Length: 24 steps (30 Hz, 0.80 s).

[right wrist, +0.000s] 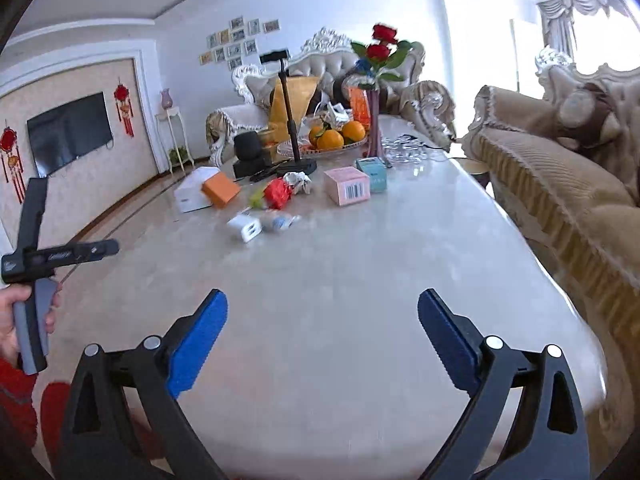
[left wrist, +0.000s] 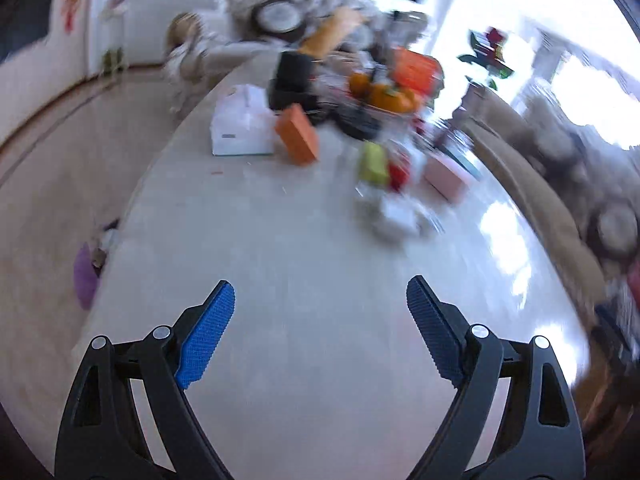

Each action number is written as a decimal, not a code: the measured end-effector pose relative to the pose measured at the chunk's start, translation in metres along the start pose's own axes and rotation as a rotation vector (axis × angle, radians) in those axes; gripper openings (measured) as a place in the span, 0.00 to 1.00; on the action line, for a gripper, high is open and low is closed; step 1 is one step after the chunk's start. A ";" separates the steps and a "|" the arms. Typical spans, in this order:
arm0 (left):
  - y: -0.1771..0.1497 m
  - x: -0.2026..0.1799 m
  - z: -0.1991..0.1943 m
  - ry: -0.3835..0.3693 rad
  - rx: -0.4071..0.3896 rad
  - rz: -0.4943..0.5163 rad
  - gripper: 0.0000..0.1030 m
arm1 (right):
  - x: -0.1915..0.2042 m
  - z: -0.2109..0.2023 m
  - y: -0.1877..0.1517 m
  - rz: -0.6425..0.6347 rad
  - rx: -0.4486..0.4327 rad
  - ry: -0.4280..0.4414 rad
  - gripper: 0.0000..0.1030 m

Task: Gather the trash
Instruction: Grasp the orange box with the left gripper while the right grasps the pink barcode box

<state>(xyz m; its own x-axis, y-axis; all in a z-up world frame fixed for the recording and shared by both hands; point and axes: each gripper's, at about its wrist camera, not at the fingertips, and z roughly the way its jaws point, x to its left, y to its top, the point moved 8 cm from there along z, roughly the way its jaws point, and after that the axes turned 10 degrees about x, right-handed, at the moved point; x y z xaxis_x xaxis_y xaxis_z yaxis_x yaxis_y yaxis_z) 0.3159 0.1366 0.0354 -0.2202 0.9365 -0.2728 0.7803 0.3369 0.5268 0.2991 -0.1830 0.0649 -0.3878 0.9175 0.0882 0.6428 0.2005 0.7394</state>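
Both grippers are up front and empty: my right gripper [right wrist: 322, 336] has its fingers spread wide over bare marble table [right wrist: 360, 280], and the left gripper [left wrist: 320, 320] is spread just as wide. The left view is smeary, so I'm going off the right one. The trash sits past the middle of the table, well apart from both tools: a small white box [right wrist: 245, 227] nearest me, a little wrapper [right wrist: 280, 222] just beside it, then the red crumpled wrapper [right wrist: 278, 194] and a white paper wad [right wrist: 298, 181] behind. Pink box [right wrist: 346, 185] sits to their right, orange box [right wrist: 220, 189] to their left. Looks like the approach step — nothing picked yet. Next move calls for reaching forward and closing on one piece, probably the white box.
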 end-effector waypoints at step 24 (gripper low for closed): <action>0.155 0.031 0.174 -0.018 0.016 -0.360 0.83 | -0.037 0.211 0.128 -0.111 0.139 -0.142 0.89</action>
<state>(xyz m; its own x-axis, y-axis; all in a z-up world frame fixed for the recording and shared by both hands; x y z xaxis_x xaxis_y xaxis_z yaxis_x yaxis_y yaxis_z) 0.5326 0.2006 -0.0315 -0.4724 0.7562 -0.4528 0.6639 0.6432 0.3815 0.5353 -0.1184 0.0151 -0.3705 0.9244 -0.0909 0.6903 0.3395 0.6390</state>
